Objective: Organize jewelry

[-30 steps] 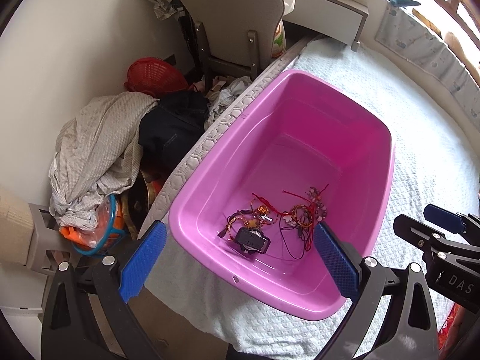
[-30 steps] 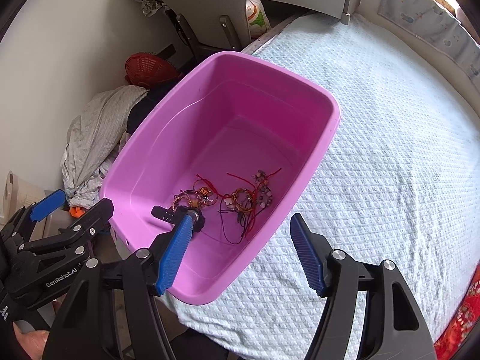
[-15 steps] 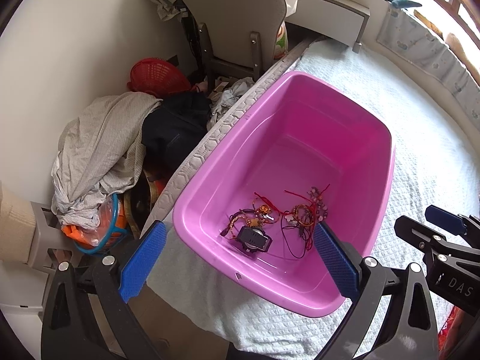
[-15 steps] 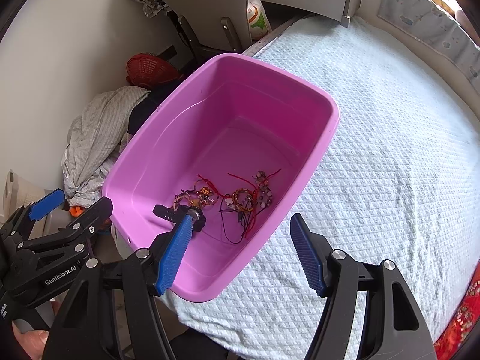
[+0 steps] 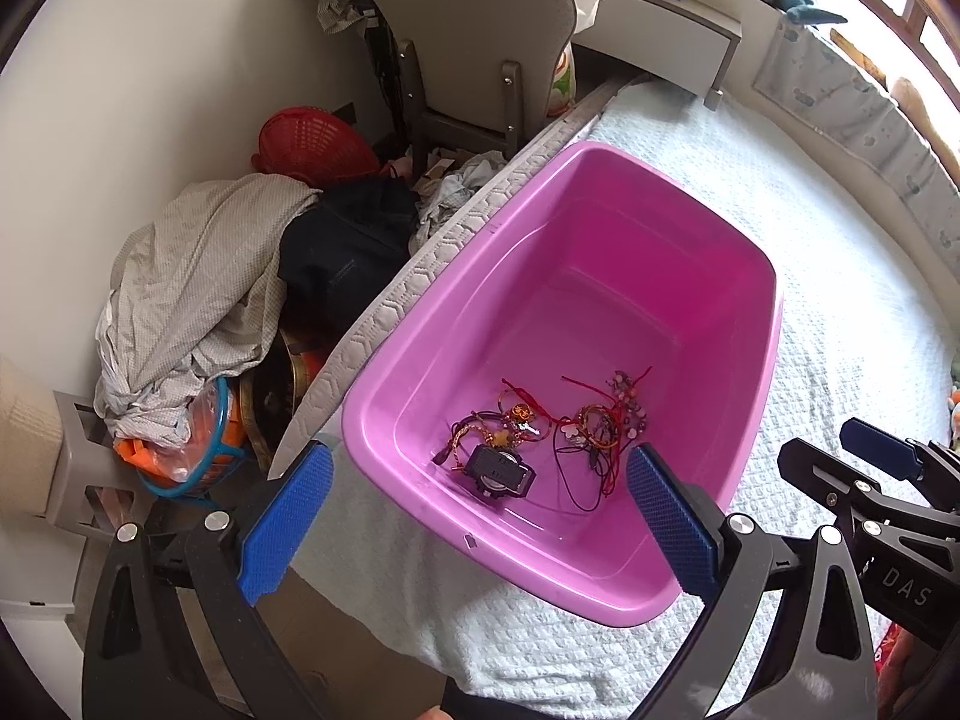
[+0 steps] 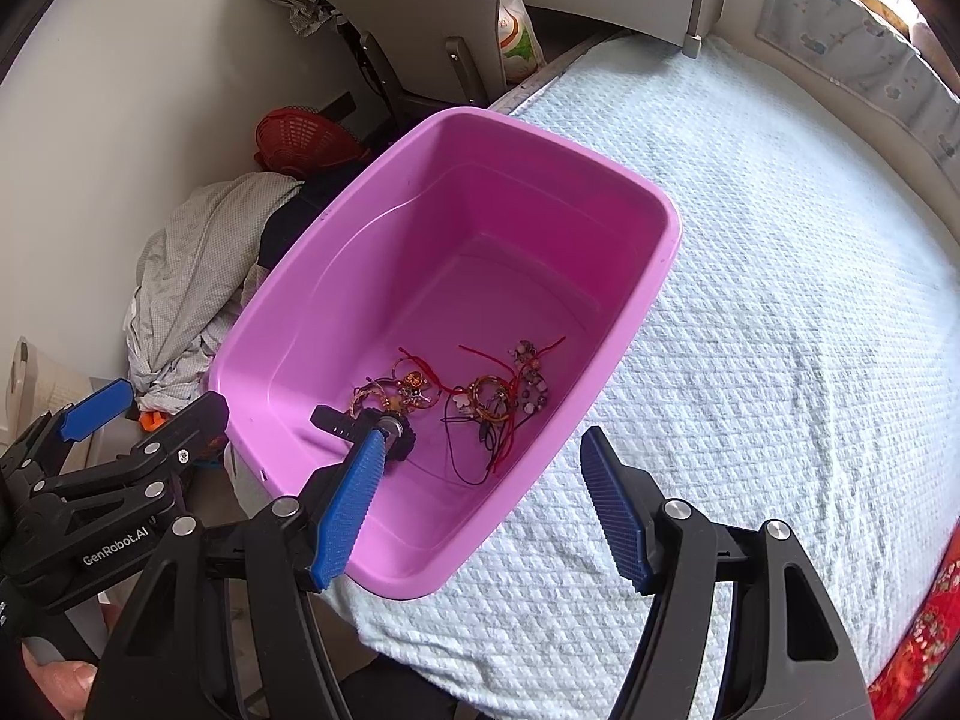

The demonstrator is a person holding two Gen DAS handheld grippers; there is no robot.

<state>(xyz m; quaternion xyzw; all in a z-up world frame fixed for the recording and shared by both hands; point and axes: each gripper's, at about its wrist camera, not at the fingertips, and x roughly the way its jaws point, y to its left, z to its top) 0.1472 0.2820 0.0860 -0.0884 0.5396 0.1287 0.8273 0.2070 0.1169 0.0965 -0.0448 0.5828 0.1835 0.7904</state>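
Pink plastic tub: the deep rectangular pink plastic tub [image 5: 738,276] sits on the bed, its near corner overhanging the mattress edge toward 7 o'clock in the left wrist view.
Bedspread: the pale blue quilted bedspread [image 6: 780,300] fills the right wrist view from 12 to 5 o'clock; no jewelry shows on it.
Progress: judging by that, gathering looks done, since every piece in sight lies on the tub floor; sorting looks not yet begun, as the pieces lie tangled in one loose cluster.
Clutter beside bed: a heap of grey checked cloth and dark clothing [image 5: 198,300] at 9 o'clock, a red mesh plastic basket [image 5: 312,141] and a grey chair back [image 5: 468,18] toward 11 o'clock; all off the bed and clear of the work.
Left gripper: the black left gripper with blue ribbed pads [image 5: 474,531] hangs over the tub's near end, fingers wide apart, holding nothing.
Right gripper: the black right gripper with blue ribbed pads [image 6: 480,501] hangs over the tub's near rim, fingers spread, empty.
Obstacles: the tall tub walls force a steep reach; the two tools sit close together.
Jewelry tangle: red thread bracelets, beaded bangles and dark cords [image 5: 594,429] near the tub's close end; threads cross, so lifting one likely drags others.
Watch: a dark purple wristwatch with round face [image 5: 501,471] lies touching the tangle, at its 7 o'clock.
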